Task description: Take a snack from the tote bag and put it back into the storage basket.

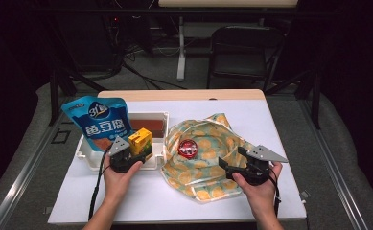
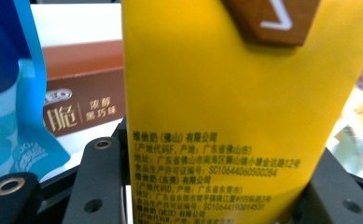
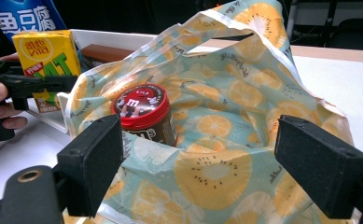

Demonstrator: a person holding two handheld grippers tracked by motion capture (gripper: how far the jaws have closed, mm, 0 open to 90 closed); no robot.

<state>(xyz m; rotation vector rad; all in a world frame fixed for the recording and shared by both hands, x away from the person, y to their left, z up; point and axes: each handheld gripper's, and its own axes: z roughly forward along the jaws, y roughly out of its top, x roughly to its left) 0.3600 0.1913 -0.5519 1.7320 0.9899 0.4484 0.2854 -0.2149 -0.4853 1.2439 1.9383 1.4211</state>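
So my left hand-held gripper [image 1: 135,155] is clamped on the yellow drink carton [image 1: 140,140], one jaw pressed to each side of it, and the carton sits upright at the near right corner of the white tray [image 1: 89,158] on the counter [image 1: 141,201]. In the left gripper view the carton's yellow back panel with its small black print is right up against the lens, with the blue snack pouch [image 2: 4,107] off to the left and a brown chocolate box [image 2: 83,98] lying behind it in the tray. From the high view the pouch leans up at the tray's left end, touching the carton's left side or near enough that I can't tell. My right hand-held gripper [image 1: 228,166] is open, jaws spread wide with nothing pinched, parked at the near right edge of the fruit-print bag [image 1: 208,158]; in the right gripper view the bag's rim runs between the two jaws but the pads aren't pressing on it. The bag is spread open just to the right of the tray, touching its side, and a round tub with a red lid [image 3: 144,112] stands upright inside it toward the left. My left hand [image 1: 119,179] is wrapped around its gripper's handle at the front of the tray
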